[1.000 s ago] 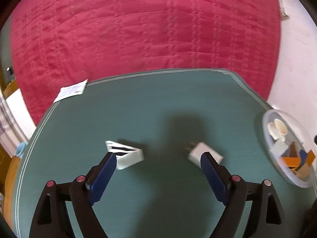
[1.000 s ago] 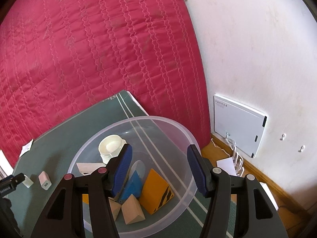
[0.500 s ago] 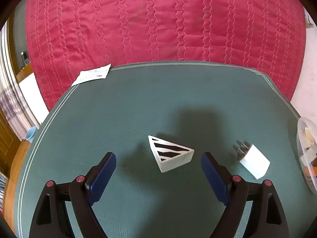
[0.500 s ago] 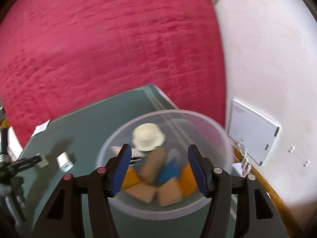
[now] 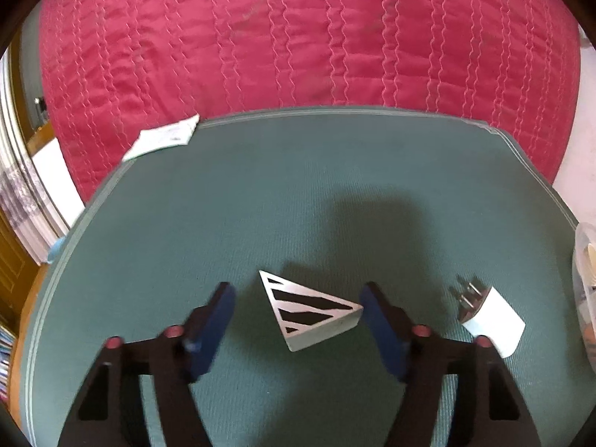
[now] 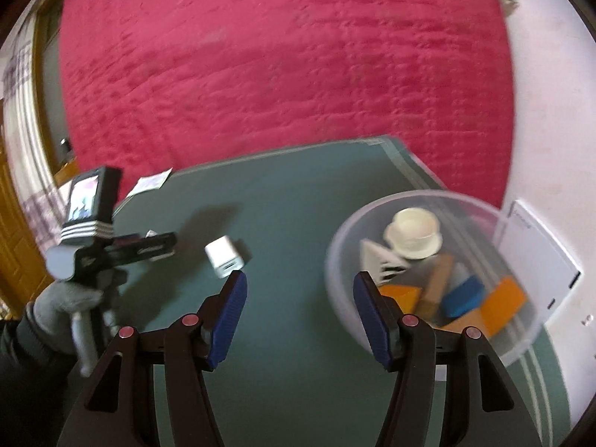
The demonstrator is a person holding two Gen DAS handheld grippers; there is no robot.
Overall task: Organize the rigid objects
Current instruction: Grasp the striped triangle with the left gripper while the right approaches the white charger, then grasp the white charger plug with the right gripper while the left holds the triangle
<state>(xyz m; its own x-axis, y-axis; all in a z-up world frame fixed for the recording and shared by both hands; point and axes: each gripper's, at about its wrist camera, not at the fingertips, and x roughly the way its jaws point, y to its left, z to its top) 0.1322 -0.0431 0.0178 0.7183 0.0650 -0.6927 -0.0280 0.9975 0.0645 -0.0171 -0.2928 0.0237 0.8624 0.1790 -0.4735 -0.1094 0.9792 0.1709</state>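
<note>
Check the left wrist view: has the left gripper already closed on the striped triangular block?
No. The left gripper is open, its blue pads on either side of the striped triangular block, which lies on the green mat.

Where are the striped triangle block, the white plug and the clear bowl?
striped triangle block (image 5: 303, 303), left wrist view, on its striped top face.
white plug (image 5: 493, 322), left wrist view, on its white body.
clear bowl (image 6: 335, 257), right wrist view, on its left wall.

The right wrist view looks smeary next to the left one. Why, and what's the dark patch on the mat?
Right wrist view: motion blur smears the clear bowl and quilt. Left wrist view: sharper, only the left gripper fingers blur; the patch behind the striped wedge is a shadow. Both bend edges, fisheye.
</note>
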